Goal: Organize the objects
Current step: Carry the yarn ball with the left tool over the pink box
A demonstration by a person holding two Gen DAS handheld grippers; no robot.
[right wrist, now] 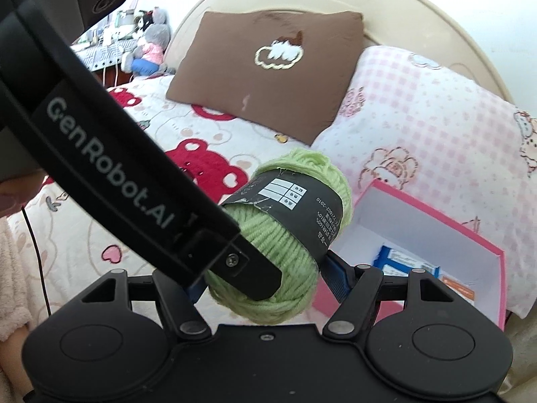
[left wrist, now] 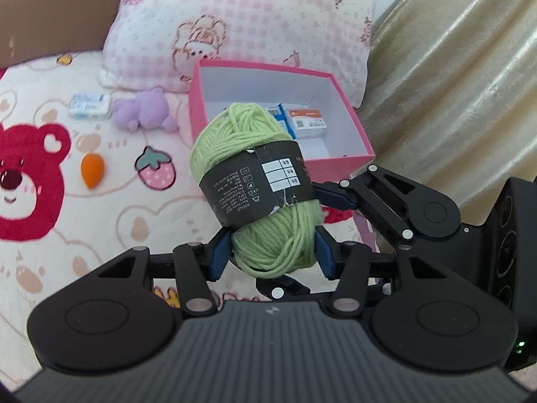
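A green yarn ball (left wrist: 265, 194) with a black paper band hangs in the air above the bed. My left gripper (left wrist: 272, 255) is shut on its lower end. My right gripper (right wrist: 265, 282) comes in from the right, its fingers (left wrist: 335, 198) around the same yarn ball (right wrist: 288, 235), and looks shut on it. The left gripper's black body crosses the right wrist view. Behind the yarn stands an open pink box (left wrist: 339, 164) with small packets inside; it also shows in the right wrist view (right wrist: 470, 235).
On the bear-print bedspread lie a purple plush toy (left wrist: 144, 110), a small white-blue packet (left wrist: 89, 105) and an orange egg-shaped sponge (left wrist: 91, 170). A pink checked pillow (left wrist: 241, 23) and a brown cushion (right wrist: 268, 70) lean at the headboard. A beige curtain (left wrist: 453, 84) hangs right.
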